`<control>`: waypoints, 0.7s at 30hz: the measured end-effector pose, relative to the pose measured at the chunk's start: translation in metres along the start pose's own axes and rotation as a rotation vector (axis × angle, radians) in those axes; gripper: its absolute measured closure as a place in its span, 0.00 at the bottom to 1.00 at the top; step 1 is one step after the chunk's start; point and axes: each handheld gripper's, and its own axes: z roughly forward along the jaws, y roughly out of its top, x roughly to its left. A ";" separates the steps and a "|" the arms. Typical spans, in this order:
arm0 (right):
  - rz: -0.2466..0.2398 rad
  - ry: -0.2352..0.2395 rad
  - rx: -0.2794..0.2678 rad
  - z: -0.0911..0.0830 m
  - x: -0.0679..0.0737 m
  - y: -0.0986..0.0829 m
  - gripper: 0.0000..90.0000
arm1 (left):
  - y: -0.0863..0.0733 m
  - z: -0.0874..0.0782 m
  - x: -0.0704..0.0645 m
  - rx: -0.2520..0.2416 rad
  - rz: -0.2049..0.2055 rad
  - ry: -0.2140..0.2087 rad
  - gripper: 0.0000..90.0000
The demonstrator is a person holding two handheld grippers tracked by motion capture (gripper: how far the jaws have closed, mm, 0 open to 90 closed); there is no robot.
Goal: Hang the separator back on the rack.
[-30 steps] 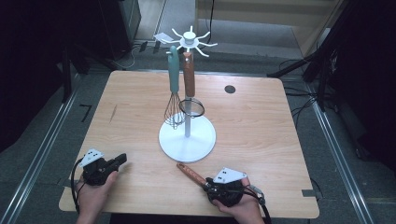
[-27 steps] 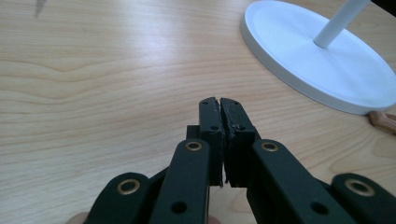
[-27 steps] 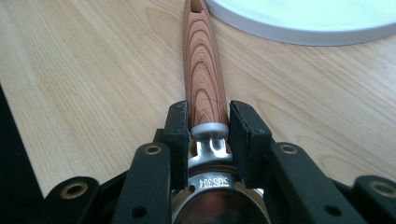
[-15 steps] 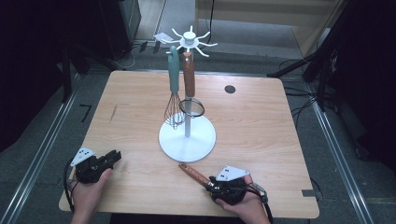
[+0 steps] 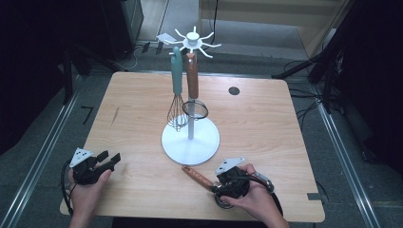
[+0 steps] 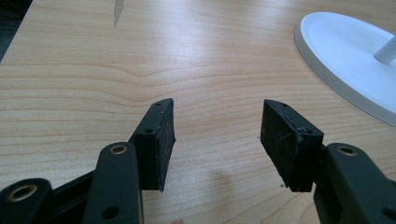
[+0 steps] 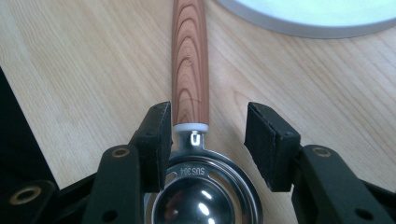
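So we've got the right gripper (image 7: 208, 140) sitting low in the frame with its jaws spread either side of a wooden-handled steel utensil (image 7: 189, 60), not clamped on it. In the high view that utensil (image 5: 197, 176) lies on the table (image 5: 266, 123) at lower center, just below the white stand (image 5: 190, 142). Our left gripper (image 6: 217, 140) at lower left is wide open over bare wood, holding nothing.
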 end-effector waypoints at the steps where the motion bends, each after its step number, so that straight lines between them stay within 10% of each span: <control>1: -0.013 -0.006 0.014 0.000 0.001 0.003 0.59 | 0.000 0.001 0.000 0.000 0.001 0.004 0.50; 21: -0.103 -0.054 0.318 0.020 0.020 0.035 0.74 | 0.000 0.004 -0.001 0.015 0.005 0.004 0.51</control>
